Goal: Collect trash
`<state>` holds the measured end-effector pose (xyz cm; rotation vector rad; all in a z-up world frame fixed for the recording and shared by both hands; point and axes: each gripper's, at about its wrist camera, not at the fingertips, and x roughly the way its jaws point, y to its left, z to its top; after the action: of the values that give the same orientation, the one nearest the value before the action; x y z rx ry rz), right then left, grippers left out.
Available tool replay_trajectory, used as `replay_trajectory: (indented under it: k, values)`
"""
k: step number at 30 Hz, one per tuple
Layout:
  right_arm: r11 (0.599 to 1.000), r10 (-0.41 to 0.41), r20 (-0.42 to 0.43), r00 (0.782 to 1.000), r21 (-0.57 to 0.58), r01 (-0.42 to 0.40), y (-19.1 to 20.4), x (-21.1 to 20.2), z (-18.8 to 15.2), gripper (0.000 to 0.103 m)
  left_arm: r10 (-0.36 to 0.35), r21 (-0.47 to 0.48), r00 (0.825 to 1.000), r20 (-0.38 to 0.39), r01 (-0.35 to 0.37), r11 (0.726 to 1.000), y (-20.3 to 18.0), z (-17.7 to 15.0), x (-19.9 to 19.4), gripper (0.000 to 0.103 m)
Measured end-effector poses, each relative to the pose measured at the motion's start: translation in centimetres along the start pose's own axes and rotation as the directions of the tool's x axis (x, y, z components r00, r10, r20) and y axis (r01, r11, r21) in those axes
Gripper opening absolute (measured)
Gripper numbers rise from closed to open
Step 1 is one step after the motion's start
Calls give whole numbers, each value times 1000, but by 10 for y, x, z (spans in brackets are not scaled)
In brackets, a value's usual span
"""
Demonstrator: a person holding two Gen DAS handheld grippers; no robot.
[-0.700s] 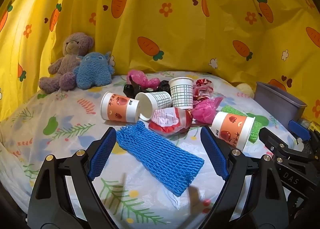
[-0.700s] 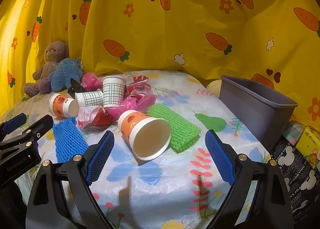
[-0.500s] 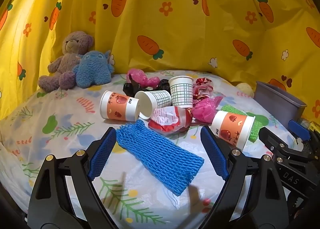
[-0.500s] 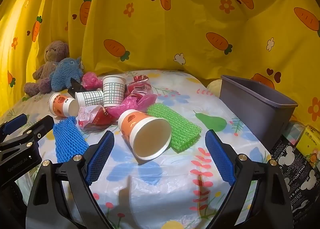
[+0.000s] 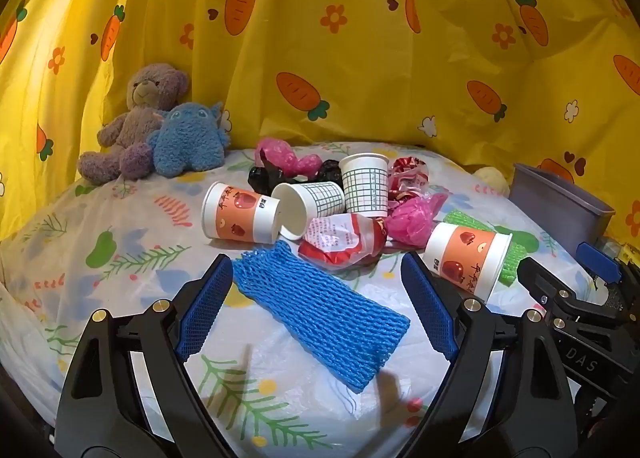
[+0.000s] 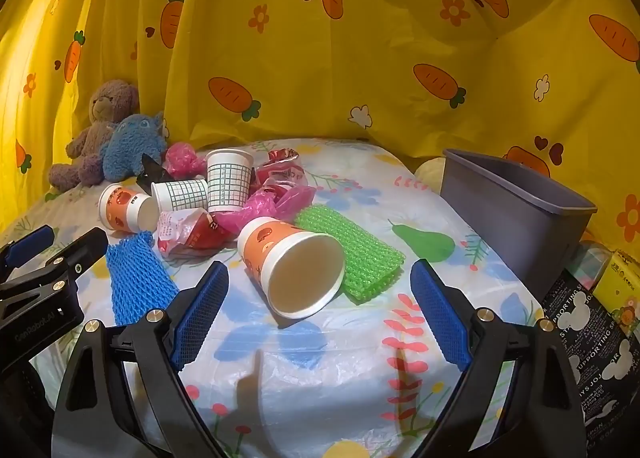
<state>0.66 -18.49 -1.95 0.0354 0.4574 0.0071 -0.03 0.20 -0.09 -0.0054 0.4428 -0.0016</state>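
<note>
Trash lies in a heap on the patterned table. A blue foam net point(image 5: 320, 310) lies between the fingers of my open left gripper point(image 5: 318, 306), which hovers over it. An orange paper cup point(image 6: 292, 262) lies on its side, mouth toward me, between the fingers of my open right gripper point(image 6: 320, 314). A green foam net point(image 6: 352, 250) lies beside it. Behind are a second orange cup point(image 5: 238, 212), two grid-pattern cups point(image 5: 366, 184), a red wrapper point(image 5: 344, 238) and pink bags point(image 5: 412, 214). A grey bin point(image 6: 516, 210) stands at the right.
Two plush toys point(image 5: 160, 130), one purple and one blue, sit at the back left against the yellow carrot curtain point(image 5: 360, 38). Black printed packaging point(image 6: 588, 342) and a yellow box point(image 6: 622, 278) lie right of the bin. The table edge runs close in front.
Both grippers have stayed almost still and open. The left view has crept very slightly; no object has moved.
</note>
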Motion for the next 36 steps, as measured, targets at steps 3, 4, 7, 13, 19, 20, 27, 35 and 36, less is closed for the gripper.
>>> replay_trajectory:
  k: [3, 4, 7, 13, 19, 20, 27, 35, 36]
  values:
    - [1000, 0, 0, 1000, 0, 0, 1, -2, -1, 89, 0, 0, 1000, 0, 0, 1000, 0, 0, 0, 85]
    - [1000, 0, 1, 1000, 0, 0, 1, -2, -1, 89, -1, 0, 1000, 0, 1, 1000, 0, 0, 0, 85]
    - [1000, 1, 0, 1000, -1, -1, 0, 0, 1, 89, -3, 2, 1000, 0, 3, 1000, 1, 1, 0, 85]
    - [1000, 1, 1, 1000, -1, -1, 1, 0, 0, 89, 0, 2, 1000, 0, 0, 1000, 0, 1, 0, 85]
    - [1000, 4, 2, 1000, -2, -4, 2, 0, 0, 89, 4, 2, 1000, -1, -4, 1000, 0, 1, 0, 85]
    - [1000, 6, 1, 1000, -3, -6, 3, 0, 2, 89, 4, 3, 1000, 0, -4, 1000, 0, 2, 0, 85]
    - [1000, 9, 0, 1000, -4, -9, 4, 0, 2, 89, 4, 2, 1000, -1, -4, 1000, 0, 2, 0, 85]
    - [1000, 8, 0, 1000, -5, -8, 4, 0, 2, 89, 5, 3, 1000, 0, -5, 1000, -1, 3, 1, 85]
    - [1000, 7, 0, 1000, -5, -7, 4, 0, 2, 89, 4, 4, 1000, 1, -4, 1000, -1, 3, 1, 85]
